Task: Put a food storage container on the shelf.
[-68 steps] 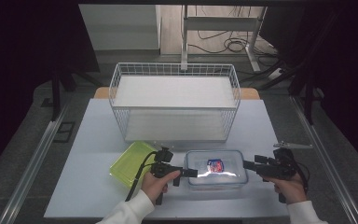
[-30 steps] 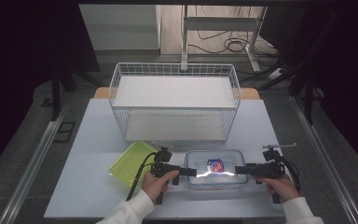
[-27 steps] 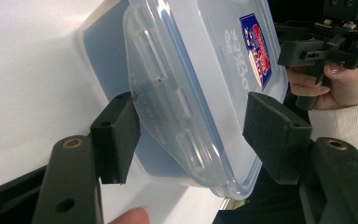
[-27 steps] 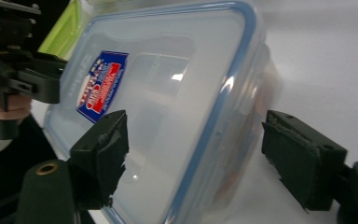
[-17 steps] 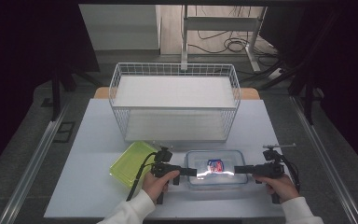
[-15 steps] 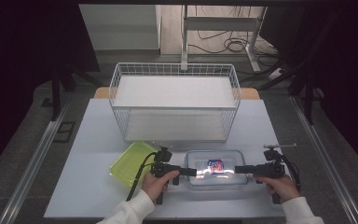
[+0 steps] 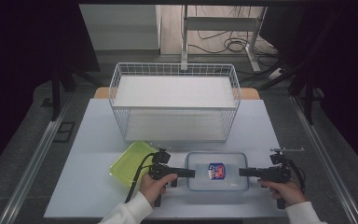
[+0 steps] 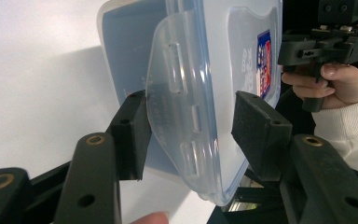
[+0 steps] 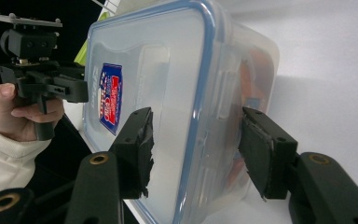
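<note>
A clear plastic container [image 7: 217,171] with a blue-rimmed lid and a red-and-blue label lies flat near the table's front edge. My left gripper [image 7: 191,173] reaches in level from the left, and its jaws [image 8: 191,126] clamp the container's left end over the latch flap [image 8: 177,107]. My right gripper [image 7: 242,172] comes in from the right, one pad on the lid and the other under the base [image 9: 193,140]. Both pairs of jaws have just been closing with the container between them. Each gripper view also has the opposite gripper at the far end [image 8: 303,49] [image 9: 65,88].
A yellow-green tray [image 7: 131,162] lies just left of the left hand. A white wire basket [image 7: 175,108] stands behind on the pale table [image 7: 88,186]. Dark floor and table legs surround the table.
The right gripper moved left and down to the container's right end. Both pairs of jaws drew in onto the container's ends. The container and the left hand stayed where they were.
</note>
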